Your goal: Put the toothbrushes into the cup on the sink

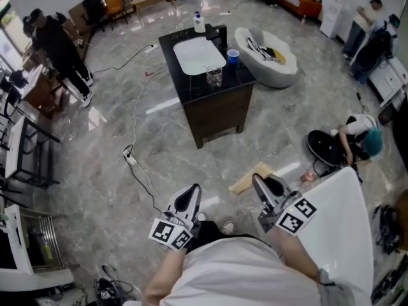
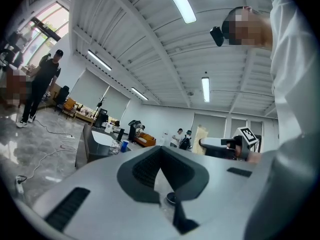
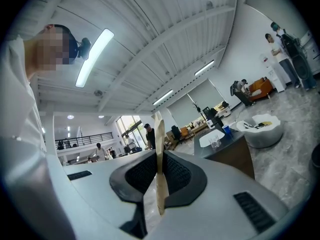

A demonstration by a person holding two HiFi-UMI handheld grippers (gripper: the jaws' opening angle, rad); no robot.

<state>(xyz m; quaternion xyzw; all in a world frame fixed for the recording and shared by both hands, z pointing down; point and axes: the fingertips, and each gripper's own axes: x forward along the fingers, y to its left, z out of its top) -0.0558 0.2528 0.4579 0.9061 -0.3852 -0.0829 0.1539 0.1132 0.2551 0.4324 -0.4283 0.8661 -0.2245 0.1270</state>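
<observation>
The sink (image 1: 199, 55) is a white basin set in a dark counter (image 1: 220, 110), a few steps ahead of me. On the counter stand a clear glass cup (image 1: 214, 75), a blue cup (image 1: 233, 57) and a white bottle (image 1: 199, 23). Small dark and yellow things lie in a white tub (image 1: 271, 69) to the counter's right; they are too small to name. My left gripper (image 1: 191, 189) (image 2: 160, 149) is held low by my body, shut and empty. My right gripper (image 1: 256, 178) (image 3: 159, 154) is shut on a thin tan cardboard piece (image 1: 250, 178) (image 3: 159, 134).
A cable with a power strip (image 1: 131, 159) runs over the marble floor left of the counter. A white table (image 1: 347, 222) stands close on my right. A person in black (image 1: 57, 43) stands far left; another crouches at the right (image 1: 357, 136). Metal racks (image 1: 19, 158) line the left.
</observation>
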